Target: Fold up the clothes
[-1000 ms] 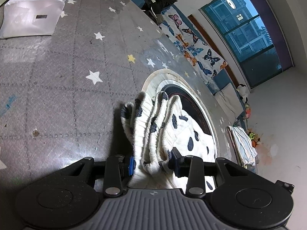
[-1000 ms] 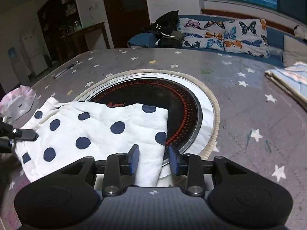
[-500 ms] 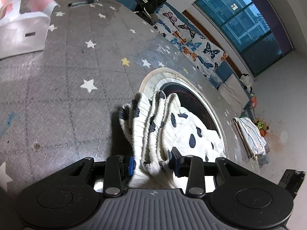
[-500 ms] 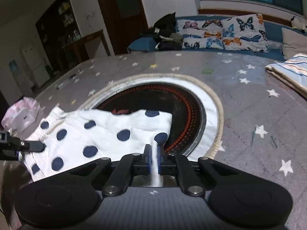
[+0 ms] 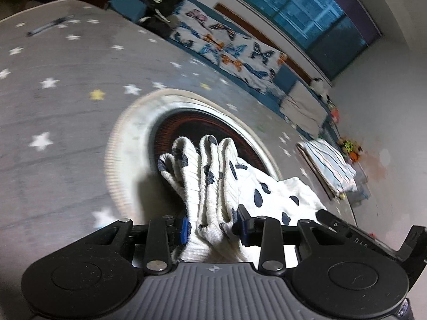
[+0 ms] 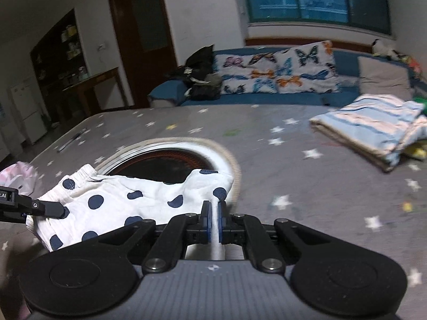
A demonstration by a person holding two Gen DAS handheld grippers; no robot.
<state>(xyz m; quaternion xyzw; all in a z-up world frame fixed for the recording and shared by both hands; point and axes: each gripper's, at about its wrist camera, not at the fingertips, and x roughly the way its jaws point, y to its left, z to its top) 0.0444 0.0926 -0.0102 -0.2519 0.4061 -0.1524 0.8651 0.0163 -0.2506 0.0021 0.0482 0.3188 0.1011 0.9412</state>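
White shorts with navy dots [image 6: 128, 200] hang lifted above the grey star-patterned table [image 6: 293, 165], stretched between both grippers. My left gripper [image 5: 212, 227] is shut on the bunched ribbed waistband [image 5: 205, 176], which fills the gap between its blue pads. My right gripper [image 6: 213, 221] is shut on a thin hem corner of the shorts, pads nearly touching. The left gripper's finger [image 6: 40, 208] shows at the left edge of the right wrist view, and the right gripper's body [image 5: 373, 240] at the lower right of the left wrist view.
A round black hotplate with a pale rim [image 5: 192, 122] is set in the table under the shorts. Folded blue-striped clothes [image 6: 373, 128] lie at the table's right. A pink-white bag [image 6: 18, 176] sits far left, a pen [image 5: 49, 25] far back. A butterfly-cushioned sofa [image 6: 280, 69] stands behind.
The right gripper closed on the shorts' hem corner. Both grippers rose and shifted, lifting the shorts off the table over the hotplate; the left wrist rolled.
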